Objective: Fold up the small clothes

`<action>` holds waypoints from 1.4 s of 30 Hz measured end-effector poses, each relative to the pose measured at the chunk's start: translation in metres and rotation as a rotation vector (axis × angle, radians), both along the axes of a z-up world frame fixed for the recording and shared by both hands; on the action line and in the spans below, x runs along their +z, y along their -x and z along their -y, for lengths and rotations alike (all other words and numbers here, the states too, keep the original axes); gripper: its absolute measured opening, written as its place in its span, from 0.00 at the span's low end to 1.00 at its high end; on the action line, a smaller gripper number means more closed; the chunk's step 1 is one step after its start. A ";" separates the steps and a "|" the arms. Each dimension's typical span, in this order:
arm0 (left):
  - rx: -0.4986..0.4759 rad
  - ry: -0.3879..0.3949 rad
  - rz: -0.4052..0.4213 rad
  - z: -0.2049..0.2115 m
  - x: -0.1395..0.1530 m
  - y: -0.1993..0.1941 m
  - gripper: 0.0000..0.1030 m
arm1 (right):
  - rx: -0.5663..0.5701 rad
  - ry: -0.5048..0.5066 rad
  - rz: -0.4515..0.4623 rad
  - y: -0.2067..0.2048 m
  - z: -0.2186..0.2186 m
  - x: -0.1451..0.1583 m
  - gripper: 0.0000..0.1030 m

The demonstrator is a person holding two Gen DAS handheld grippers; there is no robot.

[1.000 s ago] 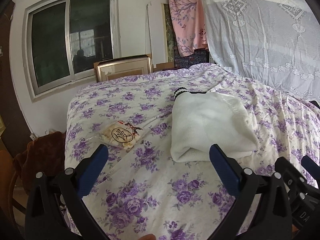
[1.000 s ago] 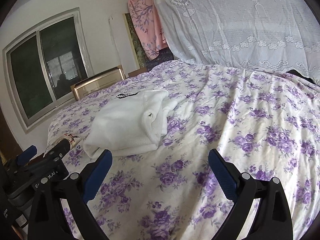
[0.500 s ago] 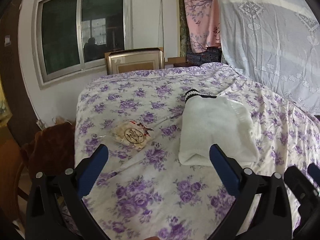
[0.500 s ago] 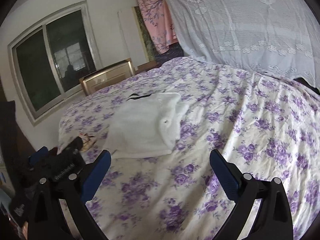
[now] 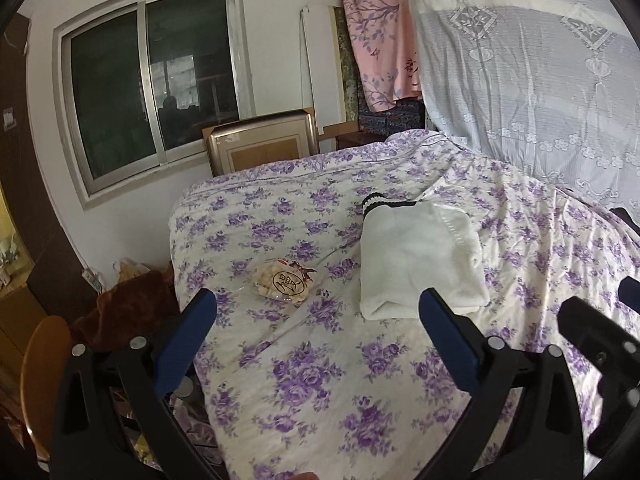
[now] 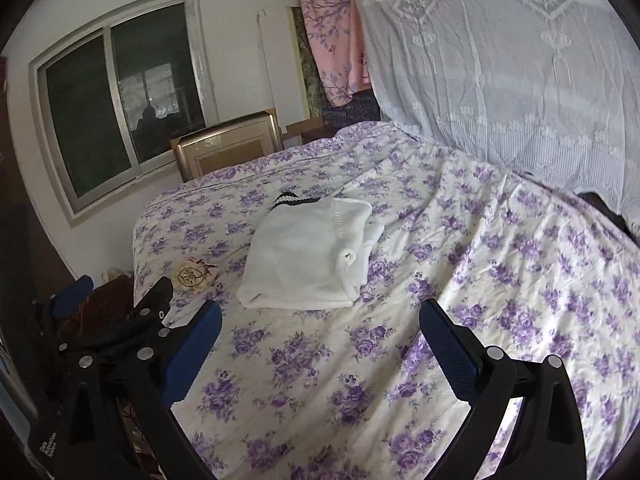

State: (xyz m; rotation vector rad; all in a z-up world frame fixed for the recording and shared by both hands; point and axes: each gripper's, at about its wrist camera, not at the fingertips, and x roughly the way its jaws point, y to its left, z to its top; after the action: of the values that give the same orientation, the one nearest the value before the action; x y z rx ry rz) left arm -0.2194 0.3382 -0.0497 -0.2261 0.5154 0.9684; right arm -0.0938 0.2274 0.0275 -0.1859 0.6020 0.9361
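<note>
Both tongs are hanging spread wide and gripping nothing: the left gripper [image 5: 318,320] and the right gripper [image 6: 320,326] are hovering above the near part of the bed [image 6: 500,264], well short of the work. Ahead of both, between their open fingers in each view, the white knitted garment [image 6: 308,256] is lying folded into a thick packet on the flowered bedcover, its black-and-white striped band [image 5: 384,202] pointing away from the tongs. Judging by the layers, the folding is looking largely done. Risk one: the right-hand edge of the packet is showing a loose roll of layers [image 6: 360,252], and a pinch that catches only the top layer is likely to be pulling the fold open. Risk two: the bedcover is lying wrinkled and soft beneath, so a low approach may be gathering sheet along with knit. To the left of the garment, near but apart from it, a snack packet [image 5: 284,282] is sitting on the bed and could be getting swept if the left tong swings wide. Beyond, a framed board [image 5: 262,146] is leaning under the window [image 5: 152,80]; a lace curtain [image 6: 500,80] is hanging far right. Nothing is standing between tongs and garment.
</note>
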 end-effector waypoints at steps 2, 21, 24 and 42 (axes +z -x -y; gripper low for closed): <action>0.009 -0.003 -0.006 0.002 0.005 0.003 0.96 | 0.006 -0.002 0.008 0.003 0.002 0.003 0.97; -0.027 0.049 -0.002 0.005 0.011 -0.006 0.96 | 0.002 0.003 -0.029 -0.003 0.010 0.010 0.97; -0.028 0.048 -0.003 0.005 0.011 -0.007 0.96 | 0.001 0.004 -0.025 -0.003 0.010 0.010 0.97; -0.044 0.053 -0.011 0.006 0.011 -0.012 0.96 | -0.008 0.007 -0.025 -0.008 0.013 0.009 0.97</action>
State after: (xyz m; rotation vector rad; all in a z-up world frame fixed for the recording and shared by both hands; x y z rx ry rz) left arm -0.2078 0.3321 -0.0384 -0.2561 0.5543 0.9140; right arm -0.0857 0.2145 0.0370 -0.1779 0.6285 0.9303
